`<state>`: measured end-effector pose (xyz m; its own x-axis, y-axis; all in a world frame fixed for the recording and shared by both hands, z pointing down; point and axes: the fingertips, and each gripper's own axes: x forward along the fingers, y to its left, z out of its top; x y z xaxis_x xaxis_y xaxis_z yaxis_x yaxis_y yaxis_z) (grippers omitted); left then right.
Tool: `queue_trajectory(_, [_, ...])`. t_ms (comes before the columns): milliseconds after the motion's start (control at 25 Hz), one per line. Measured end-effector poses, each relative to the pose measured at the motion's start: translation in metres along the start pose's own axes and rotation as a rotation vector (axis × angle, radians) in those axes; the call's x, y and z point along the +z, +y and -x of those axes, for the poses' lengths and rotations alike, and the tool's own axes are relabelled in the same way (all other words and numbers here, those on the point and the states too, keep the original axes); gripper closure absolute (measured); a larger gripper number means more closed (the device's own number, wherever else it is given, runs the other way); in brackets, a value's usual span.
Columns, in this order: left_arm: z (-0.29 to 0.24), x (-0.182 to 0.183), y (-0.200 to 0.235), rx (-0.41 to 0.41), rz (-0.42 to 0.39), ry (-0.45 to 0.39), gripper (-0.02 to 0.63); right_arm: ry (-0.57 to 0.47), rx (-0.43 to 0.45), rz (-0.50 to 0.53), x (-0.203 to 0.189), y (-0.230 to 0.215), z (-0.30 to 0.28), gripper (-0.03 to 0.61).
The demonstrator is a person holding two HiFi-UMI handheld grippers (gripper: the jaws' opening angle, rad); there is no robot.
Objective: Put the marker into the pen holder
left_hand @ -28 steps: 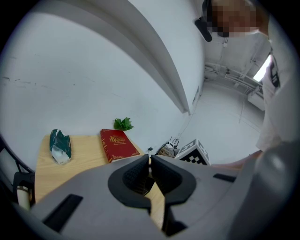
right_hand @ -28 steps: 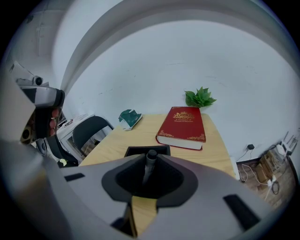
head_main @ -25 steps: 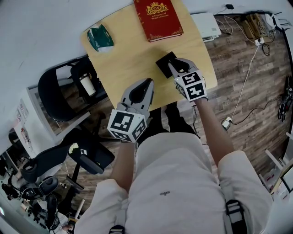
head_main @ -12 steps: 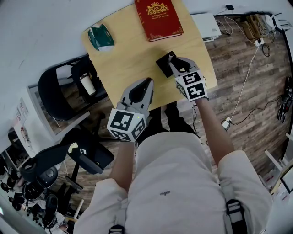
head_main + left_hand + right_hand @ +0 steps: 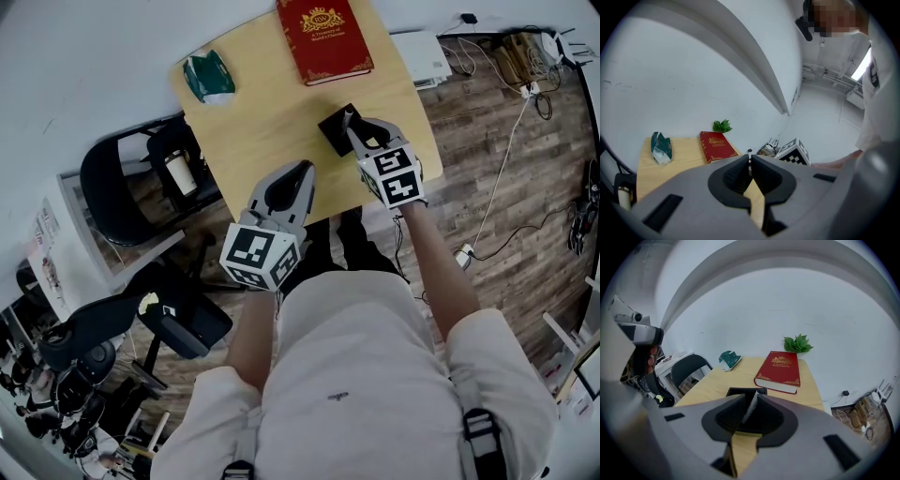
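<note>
Our right gripper clamps the single marker, its long axis steeply tilted, over the one black pen holder. Beyond it on the table lie one red book and one green packet. Our left gripper hangs at the table's near edge, jaws together on nothing.

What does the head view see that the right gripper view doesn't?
Only the head view shows the left gripper and the person's arms. Only the right gripper view shows the green plant behind the book. Both show the red book, the black pen holder and the marker held in the right gripper.
</note>
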<state>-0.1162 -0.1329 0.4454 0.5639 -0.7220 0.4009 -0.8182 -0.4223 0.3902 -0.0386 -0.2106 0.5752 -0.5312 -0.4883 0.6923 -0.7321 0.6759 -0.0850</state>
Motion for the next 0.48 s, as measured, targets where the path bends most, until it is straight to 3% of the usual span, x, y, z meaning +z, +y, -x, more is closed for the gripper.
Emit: queue_trajectory(480, [0.023, 0.004, -0.028, 0.034, -0.021, -0.049, 0.597, -0.046, 0.011, 0.045, 0.005, 0.008, 0.036, 0.512])
